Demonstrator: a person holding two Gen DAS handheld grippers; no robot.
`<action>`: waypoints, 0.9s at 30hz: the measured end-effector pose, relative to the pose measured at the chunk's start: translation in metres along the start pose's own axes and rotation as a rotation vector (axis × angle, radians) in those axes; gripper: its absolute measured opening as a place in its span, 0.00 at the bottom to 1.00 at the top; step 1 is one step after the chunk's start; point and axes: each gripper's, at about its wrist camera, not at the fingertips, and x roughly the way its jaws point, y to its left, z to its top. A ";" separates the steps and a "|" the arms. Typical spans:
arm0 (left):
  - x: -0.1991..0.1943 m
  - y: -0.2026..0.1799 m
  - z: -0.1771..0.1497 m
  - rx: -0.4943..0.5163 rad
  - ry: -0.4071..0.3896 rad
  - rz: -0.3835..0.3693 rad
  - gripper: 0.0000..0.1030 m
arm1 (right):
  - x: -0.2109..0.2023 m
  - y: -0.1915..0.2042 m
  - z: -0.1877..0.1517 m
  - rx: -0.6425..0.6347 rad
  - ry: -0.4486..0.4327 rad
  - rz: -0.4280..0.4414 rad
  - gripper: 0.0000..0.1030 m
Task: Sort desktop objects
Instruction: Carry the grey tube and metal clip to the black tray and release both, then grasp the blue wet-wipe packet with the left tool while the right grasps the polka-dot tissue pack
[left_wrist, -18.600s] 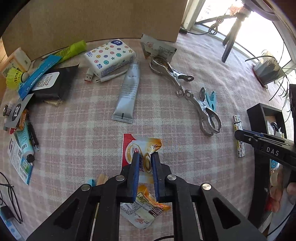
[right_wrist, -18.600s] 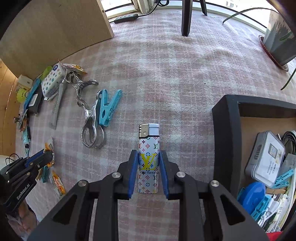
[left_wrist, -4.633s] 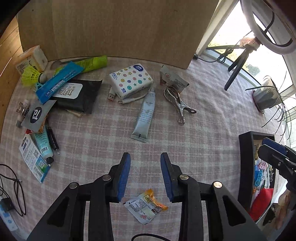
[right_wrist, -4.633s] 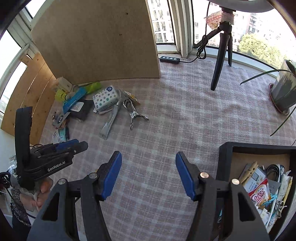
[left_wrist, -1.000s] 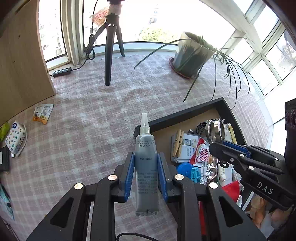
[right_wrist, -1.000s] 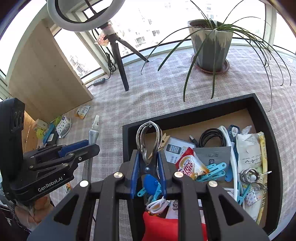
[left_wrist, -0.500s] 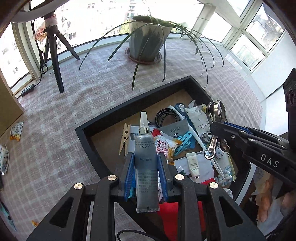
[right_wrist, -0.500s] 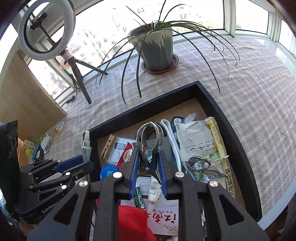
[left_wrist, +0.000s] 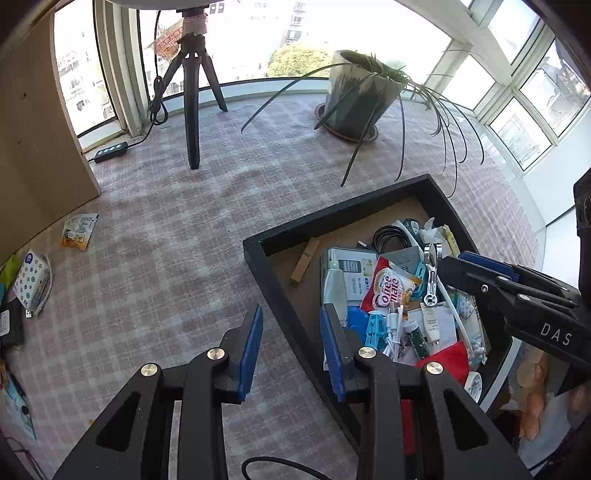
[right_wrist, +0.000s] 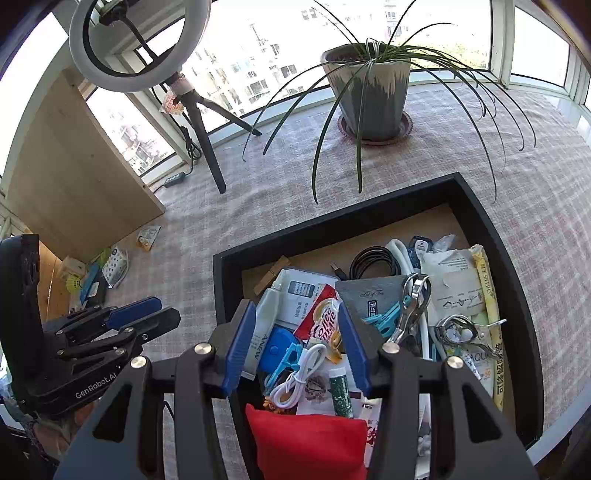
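The black tray (left_wrist: 274, 291) (right_wrist: 221, 284) is packed with small items. A grey tube (left_wrist: 334, 291) (right_wrist: 263, 326) lies inside it by the left wall, free of any grip. A metal clip (right_wrist: 410, 308) (left_wrist: 430, 275) rests on the pile to the right. My left gripper (left_wrist: 291, 350) is open and empty, straddling the tray's left rim. My right gripper (right_wrist: 293, 352) is open and empty above the tray's near part. Each wrist view shows the other gripper at its side: the right gripper (left_wrist: 460, 262) and the left gripper (right_wrist: 162, 312).
A potted plant (left_wrist: 354, 99) (right_wrist: 369, 88) and a tripod (left_wrist: 192, 107) stand behind the tray. A wooden board (left_wrist: 33, 129) is at the left. A tissue pack (left_wrist: 31, 280) and a sachet (left_wrist: 78, 230) lie on the checked cloth. A red pouch (right_wrist: 306, 443) fills the tray's near end.
Both grippers have opened. The tube left the left gripper and the metal clip left the right one; both now lie in the tray. The left gripper has drawn back to the tray's left rim.
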 end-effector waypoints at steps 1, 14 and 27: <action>-0.003 0.009 -0.001 -0.017 -0.003 0.008 0.30 | 0.003 0.006 0.001 -0.011 0.006 0.007 0.46; -0.036 0.156 -0.020 -0.244 -0.022 0.134 0.30 | 0.041 0.126 0.016 -0.234 0.095 0.095 0.49; -0.077 0.368 -0.044 -0.529 0.007 0.260 0.33 | 0.123 0.334 0.048 -0.539 0.230 0.236 0.52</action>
